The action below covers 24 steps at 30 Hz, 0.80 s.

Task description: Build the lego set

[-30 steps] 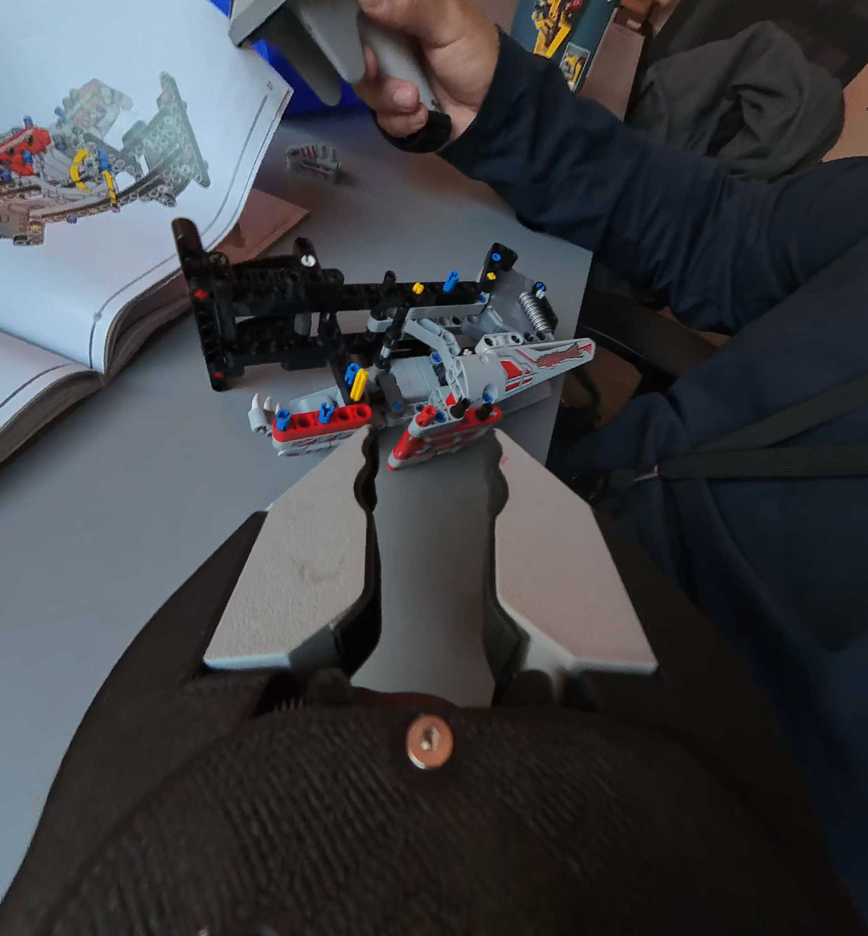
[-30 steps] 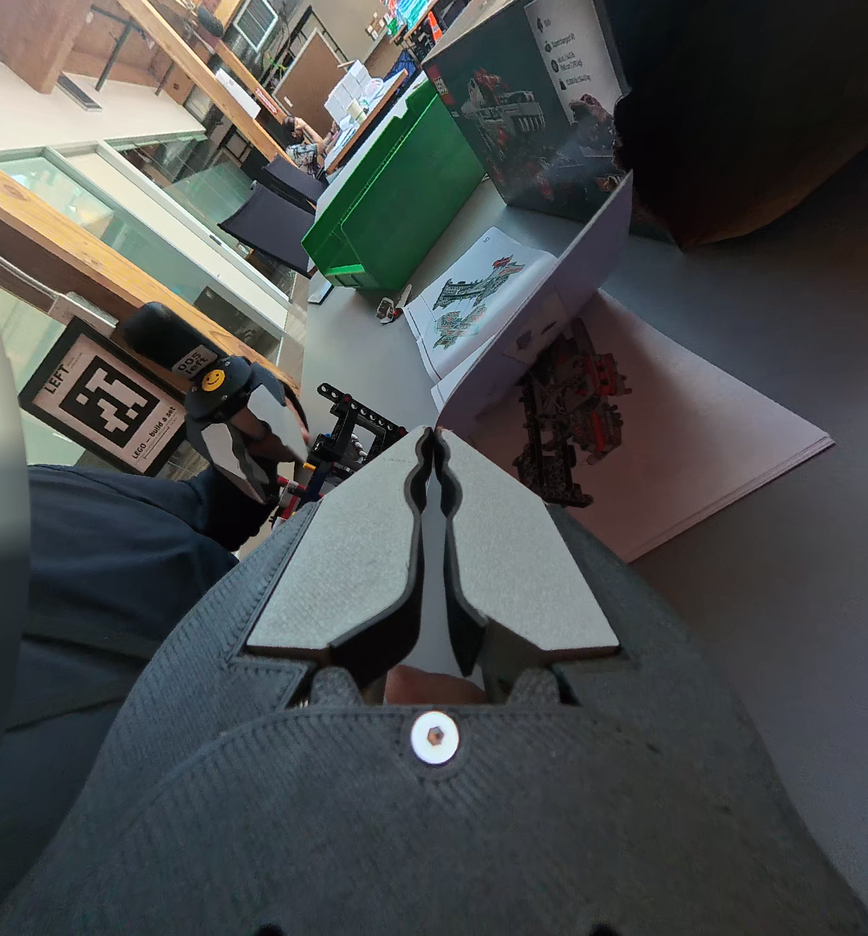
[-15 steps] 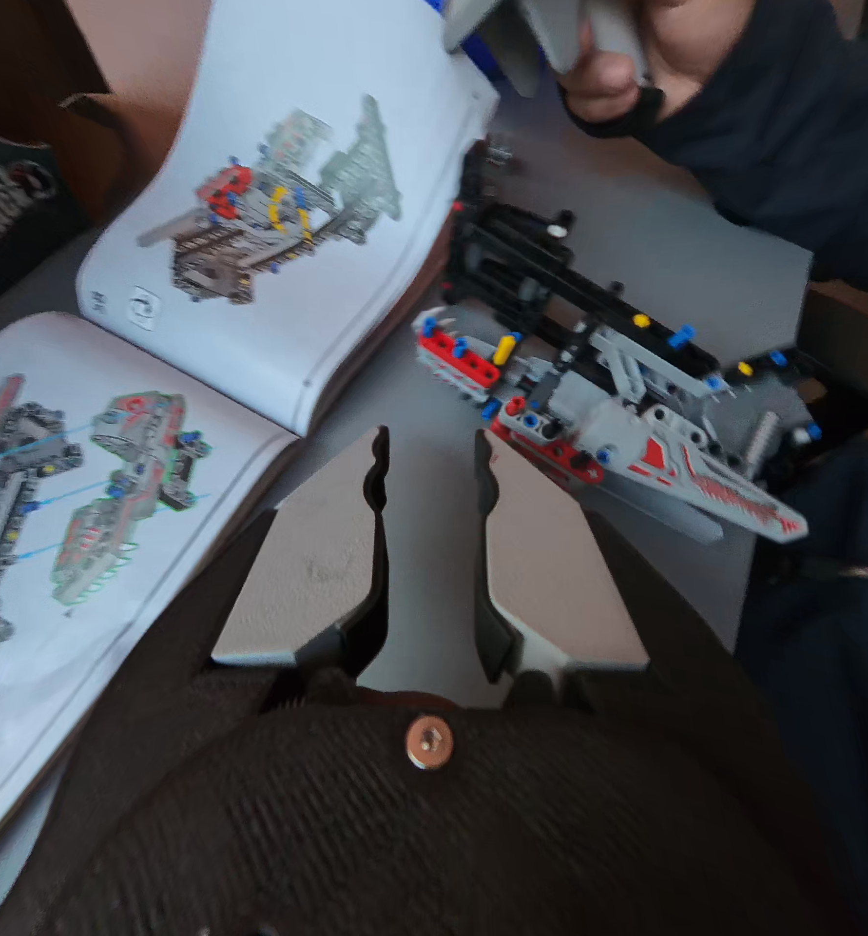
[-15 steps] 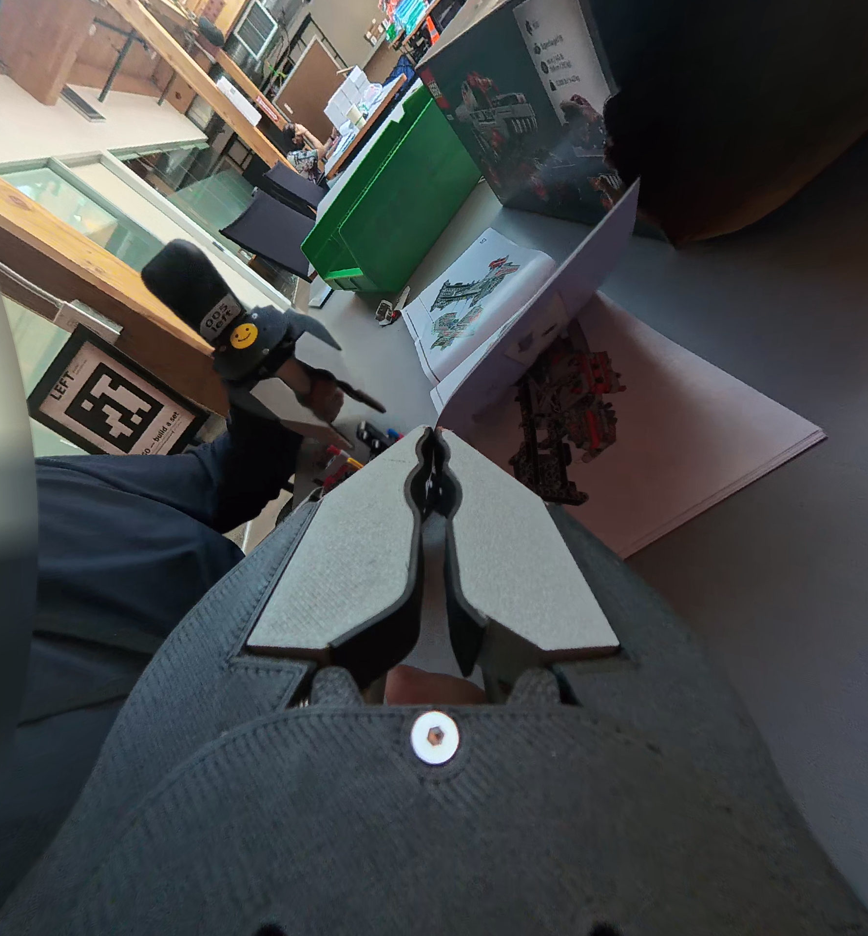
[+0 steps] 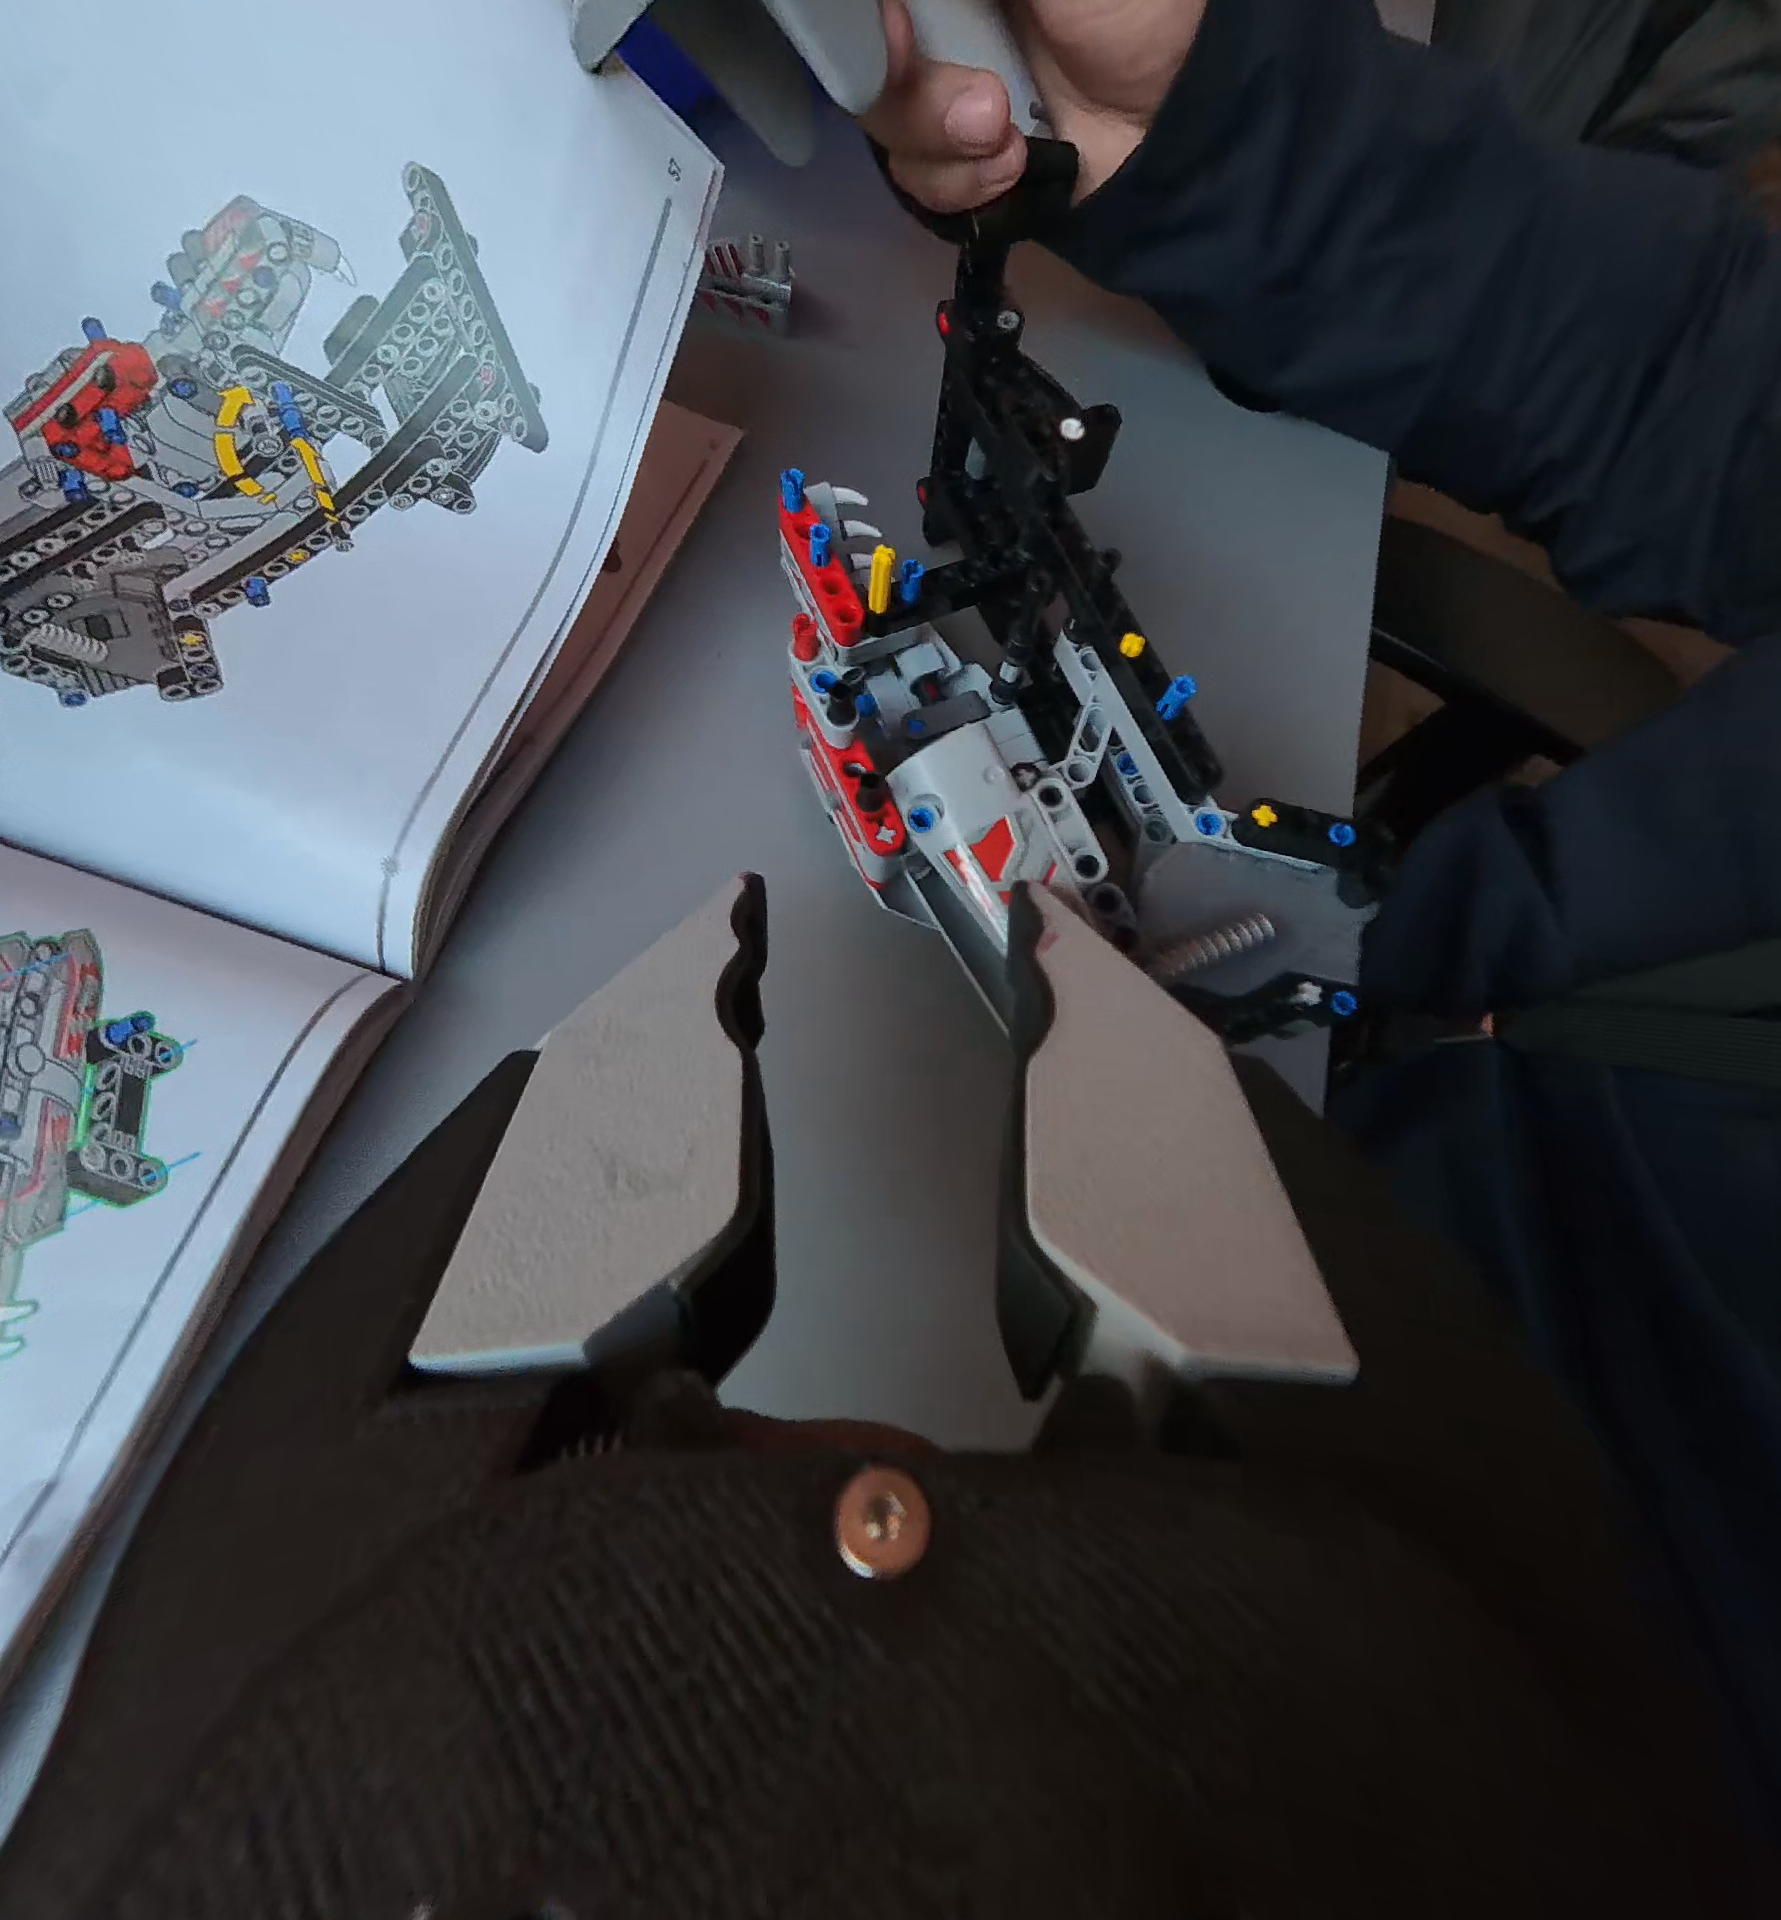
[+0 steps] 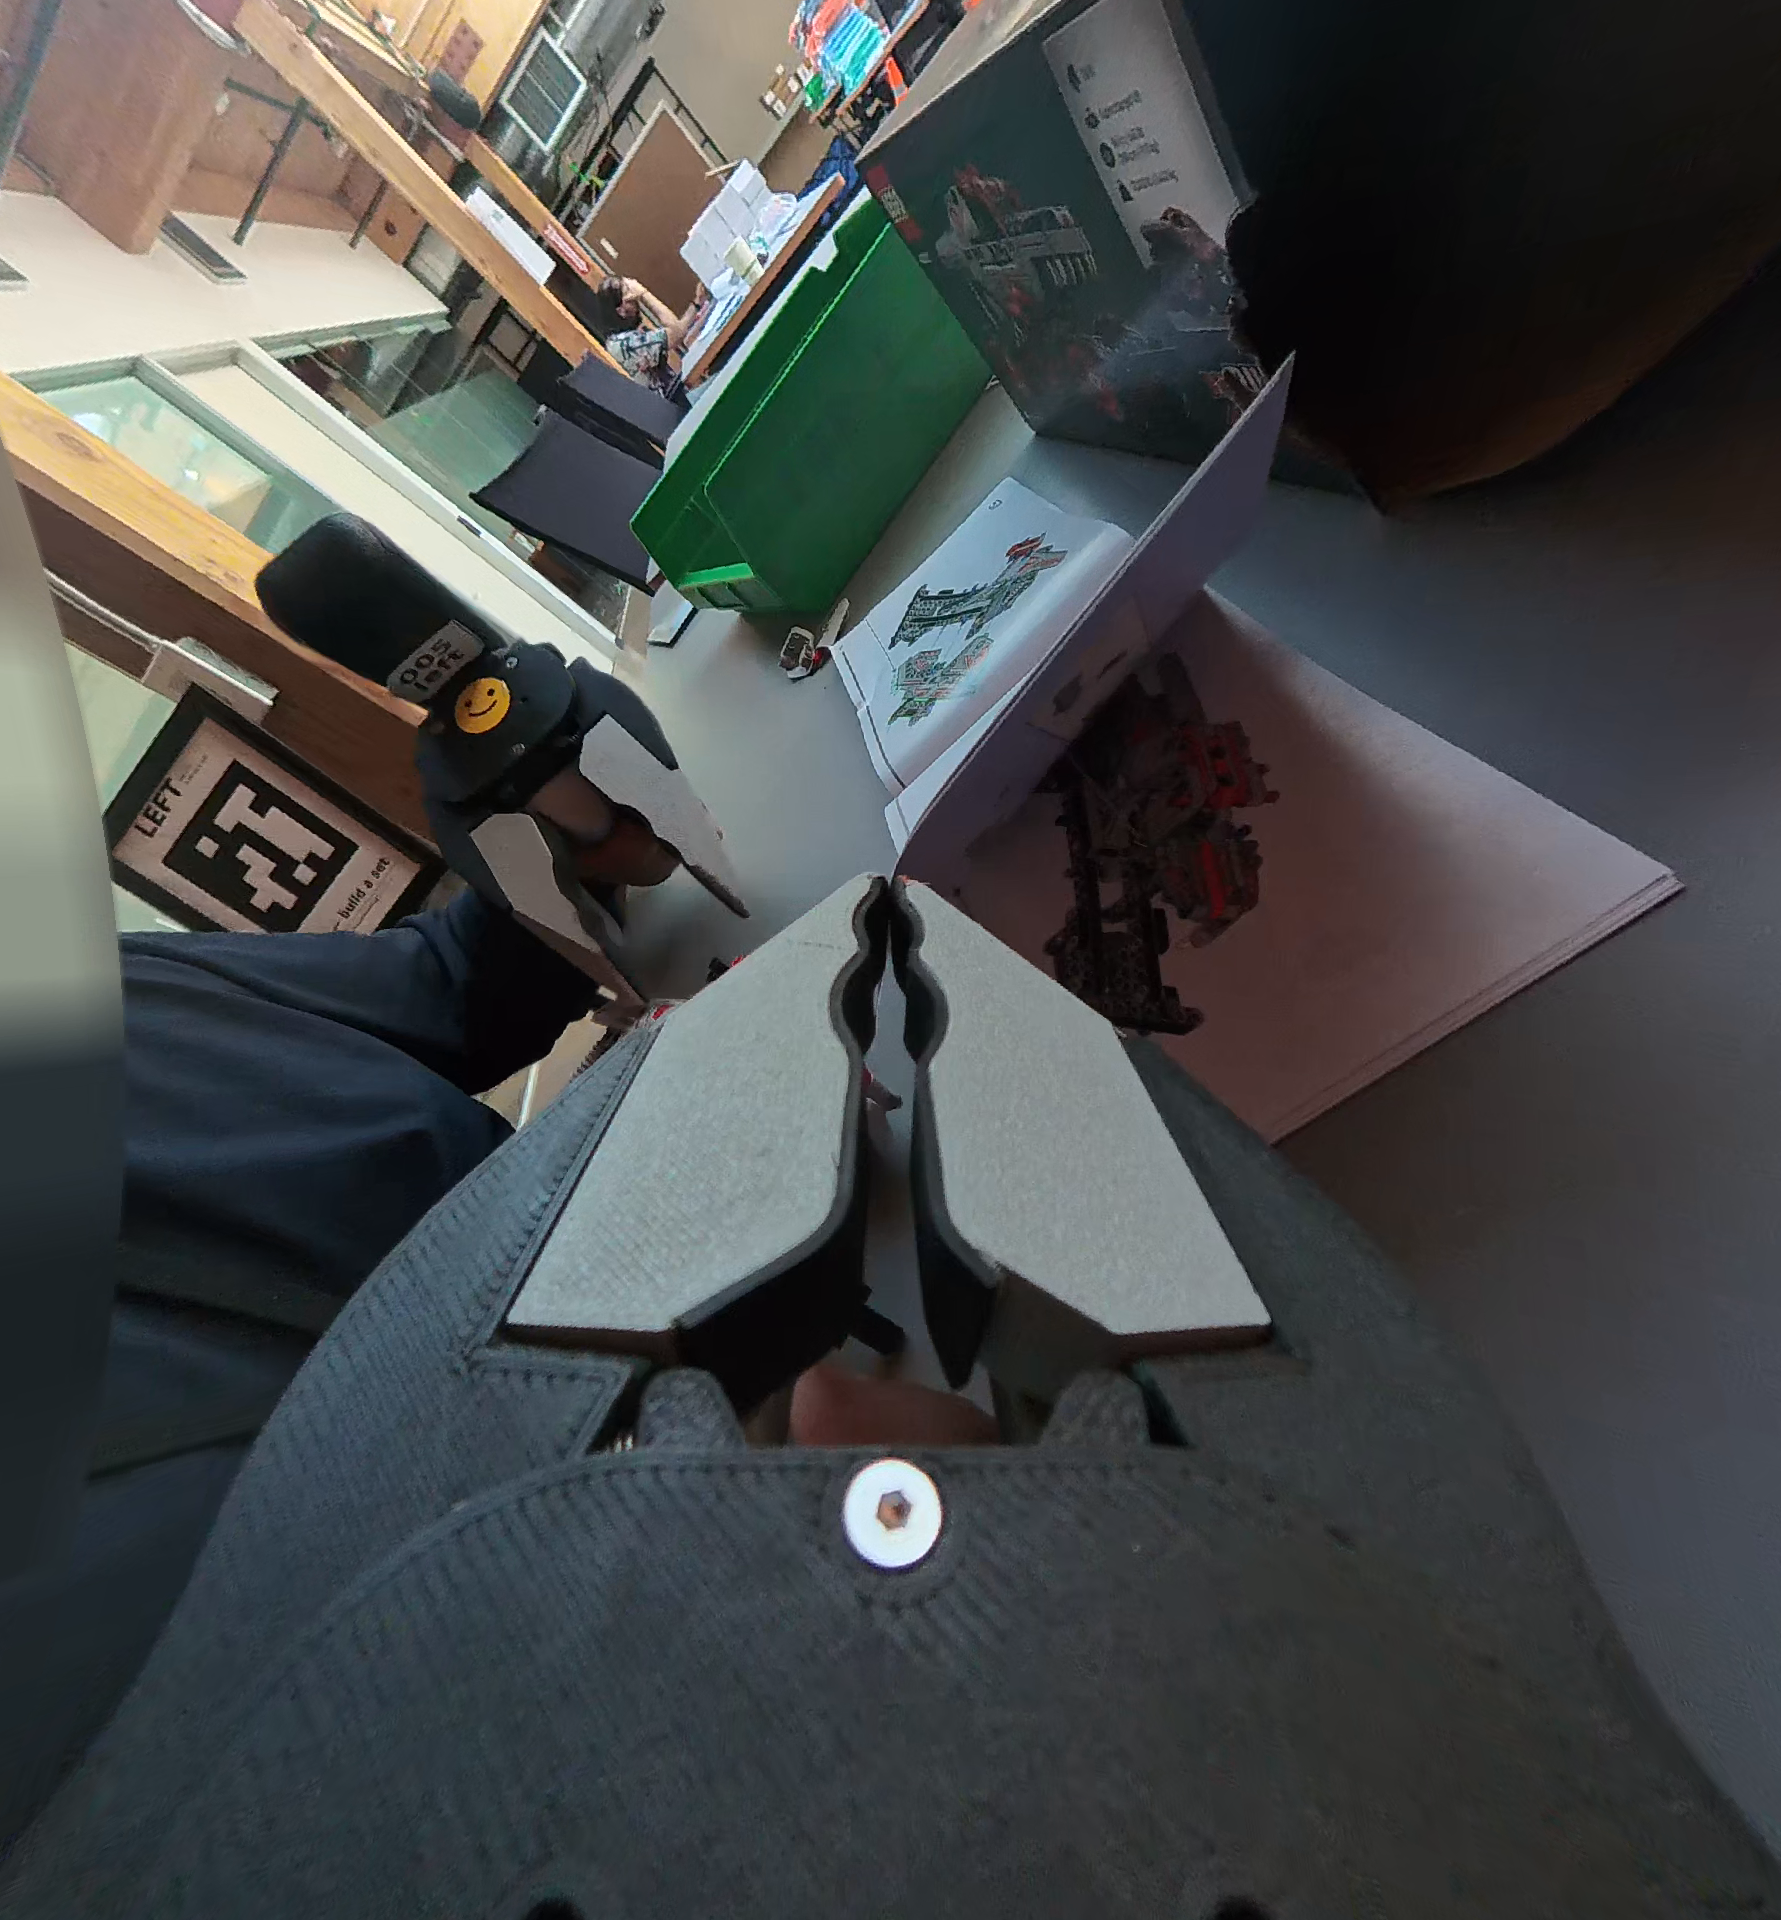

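Two grippers idle: our left gripper (image 5: 881, 925) hovers with fingers wide beside the half-built Lego model (image 5: 1011, 665) on the tabletop (image 5: 678, 727), our right gripper (image 6: 888, 914) nearly closed, empty, while we check the instruction booklet (image 5: 273, 447).

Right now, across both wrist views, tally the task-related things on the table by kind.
Partly built lego model: 1
Open instruction booklet: 1
Small loose lego piece beyond the booklet: 1
Set box: 1
Green bin: 1
Grippers: 2, left gripper, right gripper
Total: 7
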Motion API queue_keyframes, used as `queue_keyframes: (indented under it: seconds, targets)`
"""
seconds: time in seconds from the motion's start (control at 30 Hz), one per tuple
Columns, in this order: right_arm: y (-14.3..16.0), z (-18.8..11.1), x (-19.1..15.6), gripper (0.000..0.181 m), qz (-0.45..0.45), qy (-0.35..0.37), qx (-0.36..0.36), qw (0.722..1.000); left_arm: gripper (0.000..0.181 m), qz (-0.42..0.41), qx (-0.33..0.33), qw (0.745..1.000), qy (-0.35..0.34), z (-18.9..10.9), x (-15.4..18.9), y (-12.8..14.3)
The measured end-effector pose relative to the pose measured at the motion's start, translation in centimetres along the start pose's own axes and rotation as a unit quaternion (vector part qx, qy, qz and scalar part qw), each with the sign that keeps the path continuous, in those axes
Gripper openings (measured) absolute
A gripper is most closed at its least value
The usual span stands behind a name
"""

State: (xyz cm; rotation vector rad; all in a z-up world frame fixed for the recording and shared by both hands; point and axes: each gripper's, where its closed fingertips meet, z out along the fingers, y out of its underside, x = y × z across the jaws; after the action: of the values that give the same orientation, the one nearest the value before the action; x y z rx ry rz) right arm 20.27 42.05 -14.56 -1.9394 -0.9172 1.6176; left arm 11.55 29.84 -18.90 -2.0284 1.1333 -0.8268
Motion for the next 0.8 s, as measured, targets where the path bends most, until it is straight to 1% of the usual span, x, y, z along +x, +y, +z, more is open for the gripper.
queue_keyframes:
  seconds: [0.1, 0.17, 0.27, 0.4, 0.5, 0.63, 0.7, 0.8]
  targets:
    - [-0.1, -0.1, -0.1, 0.0, 0.0, -0.001, 0.004, 1.0, 0.045, 0.013, -0.004, 1.0, -0.008, -0.2, -1.1, -0.6]
    - [-0.1, -0.2, -0.1, 0.0, 0.0, -0.002, 0.004, 1.0, 0.045, 0.011, 0.007, 1.0, 0.002, -0.7, -1.4, -1.2]
    - [-0.1, -0.1, 0.0, 0.0, 0.001, -0.003, 0.002, 1.0, 0.051, 0.003, 0.017, 0.998, 0.063, -1.0, 0.6, -1.7]
    - [-0.1, -0.1, -0.2, 0.0, 0.004, -0.011, 0.003, 1.0, 0.053, 0.031, -0.001, 0.997, 0.068, -0.2, 1.4, -1.4]
    - [0.0, -0.1, -0.3, 0.0, 0.007, -0.014, 0.001, 1.0, 0.052, 0.023, -0.004, 0.997, 0.074, 0.4, 1.4, -1.3]
    - [0.0, 0.0, -0.3, 0.0, 0.013, -0.019, 0.0, 1.0, 0.05, 0.031, -0.014, 0.998, 0.046, 0.3, -0.5, -0.7]
    - [0.1, 0.0, -0.1, 0.0, 0.018, -0.021, 0.001, 1.0, 0.049, 0.019, 0.009, 1.0, 0.016, -0.8, -2.5, -1.7]
    - [0.0, 0.0, 0.1, 0.0, 0.026, -0.023, 0.004, 0.999, 0.046, 0.033, 0.033, 0.994, -0.097, -2.7, -7.5, -3.5]
